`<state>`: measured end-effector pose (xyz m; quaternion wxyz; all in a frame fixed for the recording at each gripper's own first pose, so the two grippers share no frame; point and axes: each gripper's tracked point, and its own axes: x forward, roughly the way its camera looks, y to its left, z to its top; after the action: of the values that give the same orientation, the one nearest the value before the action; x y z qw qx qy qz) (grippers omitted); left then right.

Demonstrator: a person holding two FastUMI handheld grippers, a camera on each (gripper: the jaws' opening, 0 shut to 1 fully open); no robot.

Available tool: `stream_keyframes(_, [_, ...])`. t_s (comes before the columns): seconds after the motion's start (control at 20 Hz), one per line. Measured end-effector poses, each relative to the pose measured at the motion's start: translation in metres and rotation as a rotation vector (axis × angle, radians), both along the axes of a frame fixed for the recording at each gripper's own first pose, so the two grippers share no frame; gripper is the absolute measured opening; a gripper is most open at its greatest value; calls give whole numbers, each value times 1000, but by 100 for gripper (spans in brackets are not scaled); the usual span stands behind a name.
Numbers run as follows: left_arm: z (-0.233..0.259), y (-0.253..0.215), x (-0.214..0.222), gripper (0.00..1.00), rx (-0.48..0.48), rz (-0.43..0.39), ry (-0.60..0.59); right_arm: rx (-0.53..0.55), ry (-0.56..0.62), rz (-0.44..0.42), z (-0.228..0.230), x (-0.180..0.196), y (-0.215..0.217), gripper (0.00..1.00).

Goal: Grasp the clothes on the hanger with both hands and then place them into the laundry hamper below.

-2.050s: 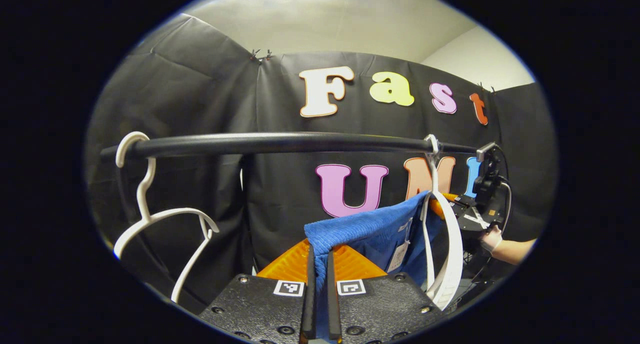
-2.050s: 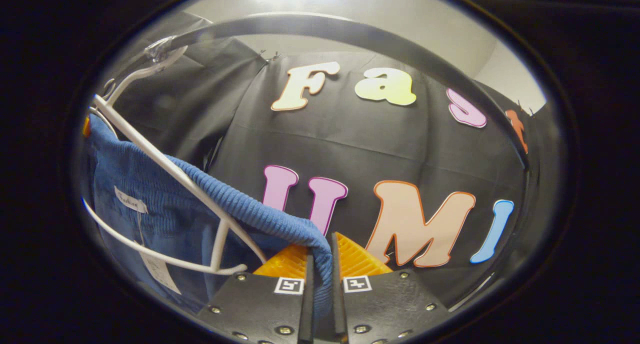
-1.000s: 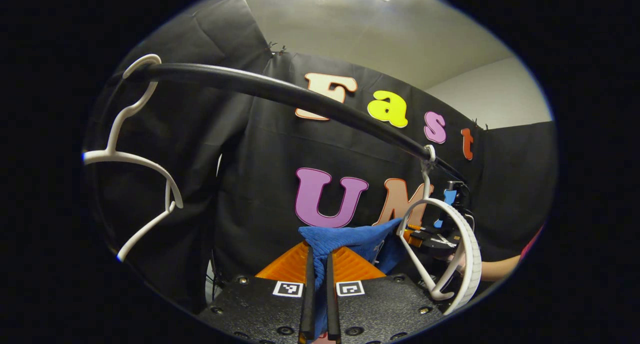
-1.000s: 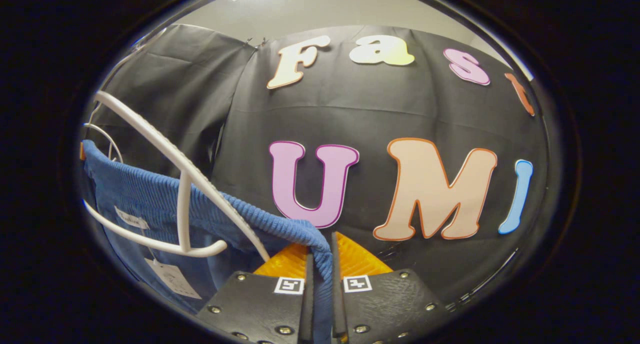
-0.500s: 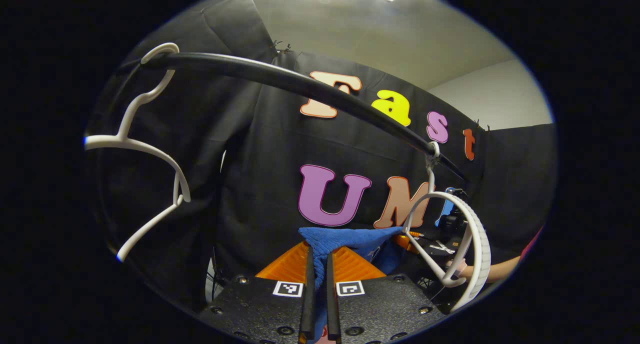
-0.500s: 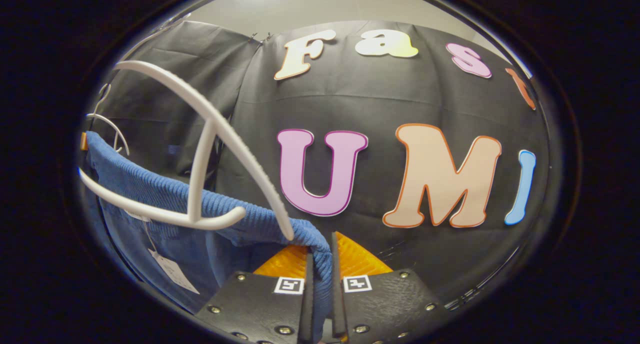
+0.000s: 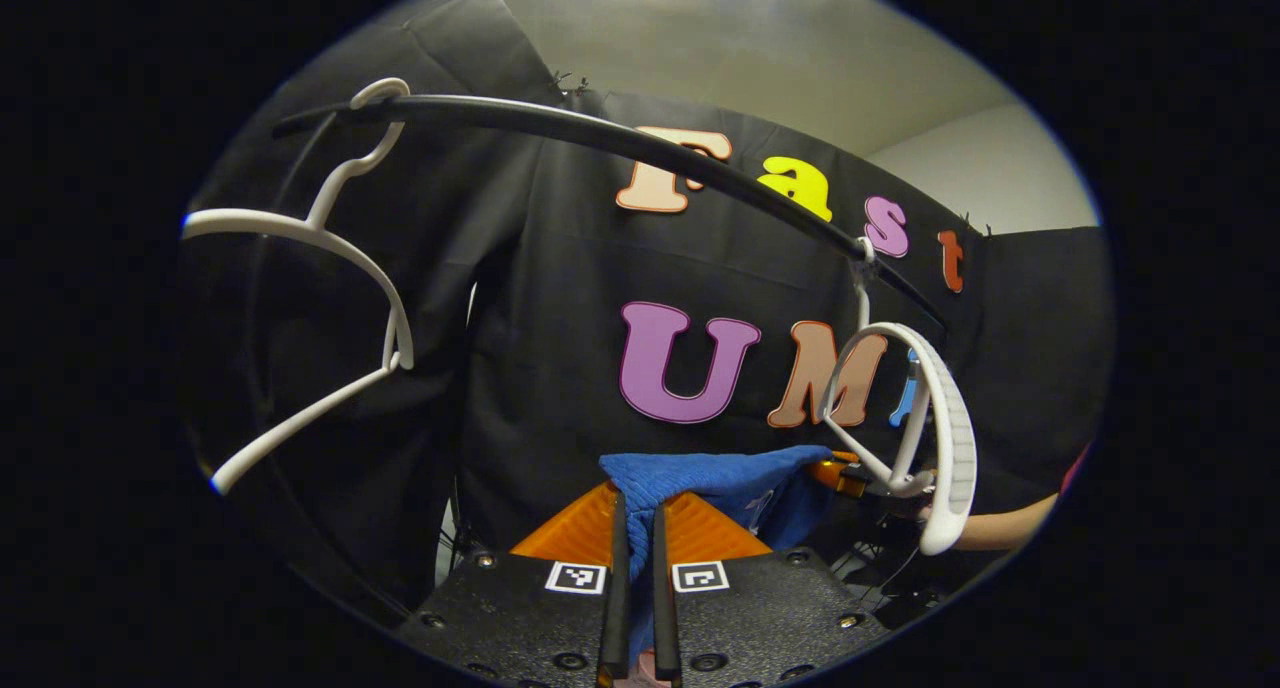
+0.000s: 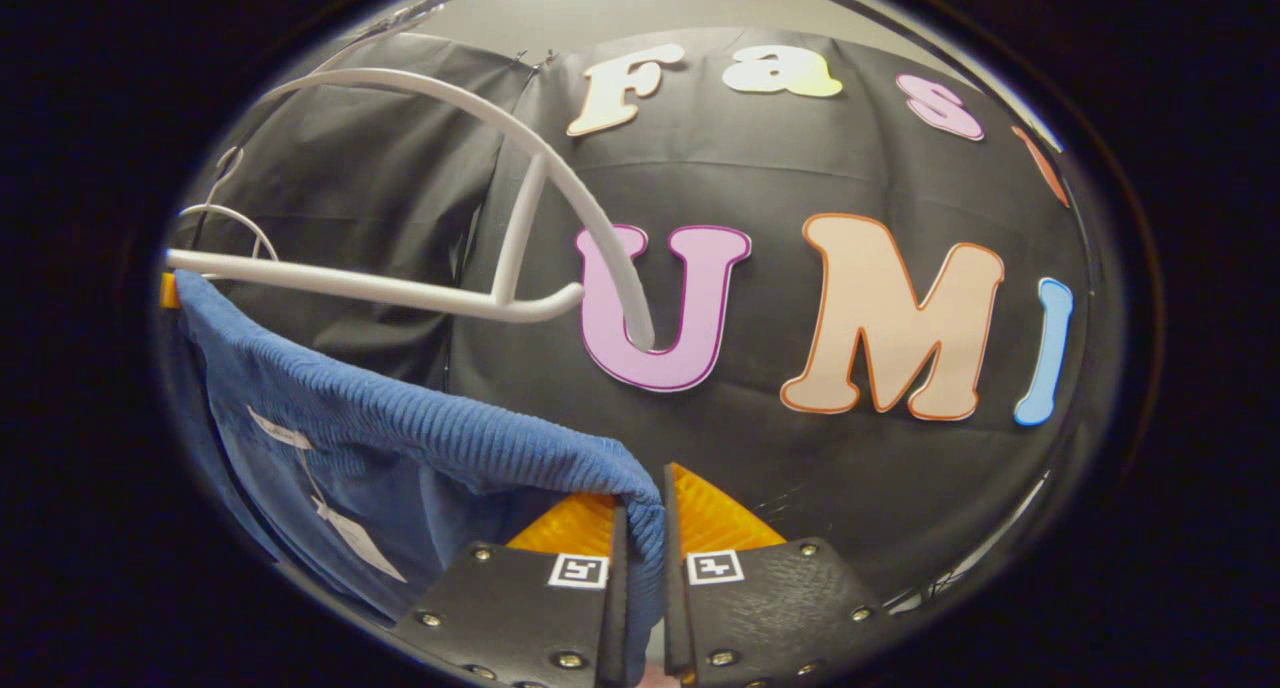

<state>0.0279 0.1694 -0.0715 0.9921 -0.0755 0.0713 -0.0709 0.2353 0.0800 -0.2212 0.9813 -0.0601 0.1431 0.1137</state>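
Two tongs pinch one blue ribbed garment (image 8: 400, 438), stretched level between them below the rail (image 7: 600, 138): left tongs (image 7: 636, 528) clamp its left end, right tongs (image 8: 640, 543) its right, under the bare white hanger (image 8: 480, 218). A forearm (image 7: 1000, 528) shows far right.

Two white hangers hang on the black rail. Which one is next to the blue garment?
The right-hand hanger in the left gripper view, just above the blue garment. The other hanger hangs far along the rail, with nothing near it.
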Motion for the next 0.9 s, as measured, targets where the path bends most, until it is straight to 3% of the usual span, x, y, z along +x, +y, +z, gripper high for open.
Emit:
stream_keyframes(0.5, [-36, -28, -45, 10, 69, 50, 55, -19, 15, -38, -2, -46, -33, 14])
stream_keyframes(0.9, [-39, -76, -75, 10, 159, -2, 62, 2, -8, -15, 25, -86, -40, 15])
